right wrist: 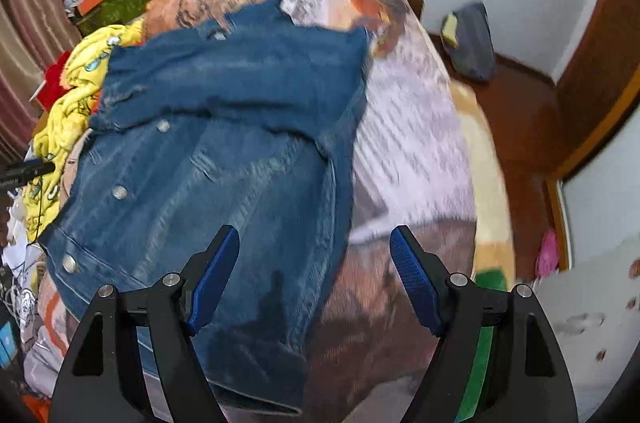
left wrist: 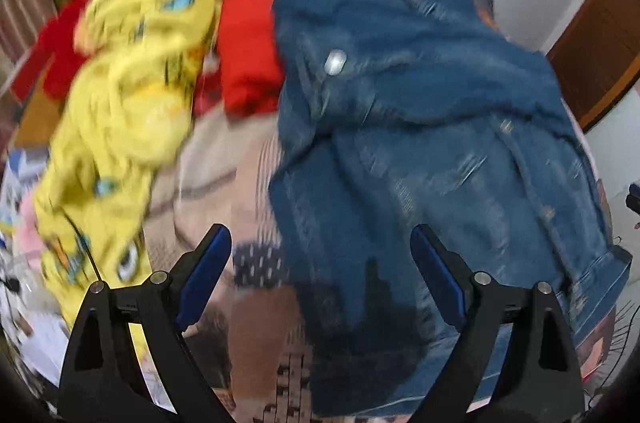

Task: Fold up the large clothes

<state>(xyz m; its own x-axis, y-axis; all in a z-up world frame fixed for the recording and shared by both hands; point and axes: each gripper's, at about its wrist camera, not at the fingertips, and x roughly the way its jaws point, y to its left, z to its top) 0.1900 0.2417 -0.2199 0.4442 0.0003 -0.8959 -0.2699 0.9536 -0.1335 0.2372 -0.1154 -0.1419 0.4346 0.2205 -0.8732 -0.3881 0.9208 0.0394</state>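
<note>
While spread on the bed (right wrist: 416, 143), denim jacket (right wrist: 224, 151), ungripped.

No legible text, brand or number anywhere, printed marks on the yellow garment (left wrist: 132, 71) too blurred to read, patterned blanket (right wrist: 408, 143) shows pictures only, denim jacket (right wrist: 224, 143) bears plain metal buttons

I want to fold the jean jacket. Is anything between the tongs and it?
No. Both tongs, left and right, hang open right above the denim jacket, with nothing visible between. The yellow garment lies beside it.
</note>
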